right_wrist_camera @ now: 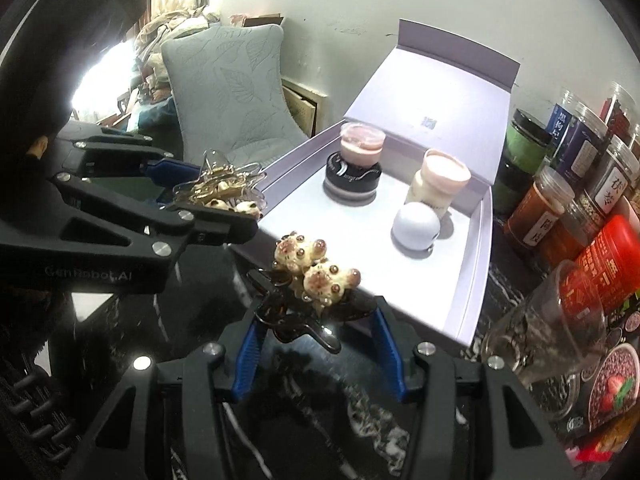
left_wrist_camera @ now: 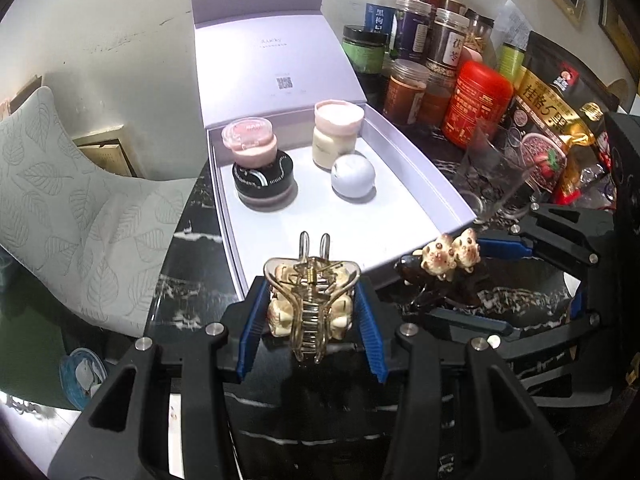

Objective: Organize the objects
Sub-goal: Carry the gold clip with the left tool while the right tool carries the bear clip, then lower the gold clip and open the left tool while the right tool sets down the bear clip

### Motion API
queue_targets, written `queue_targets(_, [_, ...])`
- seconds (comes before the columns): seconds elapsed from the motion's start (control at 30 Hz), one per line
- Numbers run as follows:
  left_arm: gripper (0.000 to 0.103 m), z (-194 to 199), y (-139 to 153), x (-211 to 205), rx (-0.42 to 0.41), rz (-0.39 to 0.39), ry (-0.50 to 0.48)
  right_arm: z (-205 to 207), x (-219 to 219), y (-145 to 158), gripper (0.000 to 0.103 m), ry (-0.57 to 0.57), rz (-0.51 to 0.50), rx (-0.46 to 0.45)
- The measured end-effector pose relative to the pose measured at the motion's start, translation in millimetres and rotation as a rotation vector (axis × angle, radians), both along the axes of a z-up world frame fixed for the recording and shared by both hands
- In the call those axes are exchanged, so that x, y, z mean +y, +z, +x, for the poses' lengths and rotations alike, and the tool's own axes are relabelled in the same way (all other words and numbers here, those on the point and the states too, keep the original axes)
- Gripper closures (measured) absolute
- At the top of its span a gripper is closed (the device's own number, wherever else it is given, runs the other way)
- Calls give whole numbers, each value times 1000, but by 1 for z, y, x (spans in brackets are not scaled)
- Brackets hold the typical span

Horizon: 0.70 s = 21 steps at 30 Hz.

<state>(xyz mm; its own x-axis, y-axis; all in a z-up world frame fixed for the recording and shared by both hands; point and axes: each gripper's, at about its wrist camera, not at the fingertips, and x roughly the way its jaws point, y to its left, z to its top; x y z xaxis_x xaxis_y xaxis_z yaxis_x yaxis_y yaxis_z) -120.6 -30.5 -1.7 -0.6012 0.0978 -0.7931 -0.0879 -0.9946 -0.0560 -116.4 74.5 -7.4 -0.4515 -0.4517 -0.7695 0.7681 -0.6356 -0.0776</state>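
My left gripper (left_wrist_camera: pixel 313 312) is shut on a clear gold hair claw clip (left_wrist_camera: pixel 312 304) with cream figures, held just in front of the open lilac box (left_wrist_camera: pixel 404 196). It also shows in the right wrist view (right_wrist_camera: pixel 218 194). My right gripper (right_wrist_camera: pixel 316 328) is shut on a dark hair claw clip with two bear figures (right_wrist_camera: pixel 314 276), by the box's near right corner; it shows in the left wrist view too (left_wrist_camera: pixel 448 258). In the box stand a pink jar on a black jar (left_wrist_camera: pixel 260 168), a cream jar with pink lid (left_wrist_camera: pixel 336 132) and a pale round case (left_wrist_camera: pixel 354 178).
Right of the box are several jars and tins (left_wrist_camera: pixel 436 52), a red canister (left_wrist_camera: pixel 478 102), a clear glass (left_wrist_camera: pixel 490 172) and a snack bag (left_wrist_camera: pixel 552 120). A grey leaf-pattern chair (left_wrist_camera: pixel 60 200) stands left of the black marble table (left_wrist_camera: pixel 192 280).
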Motion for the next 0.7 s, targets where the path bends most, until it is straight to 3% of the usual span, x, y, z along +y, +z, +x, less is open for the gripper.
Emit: queue_targets(0.7, [61, -71, -25, -1, -43, -21, -9, -73, 2, -13, 50, -54, -13, -38])
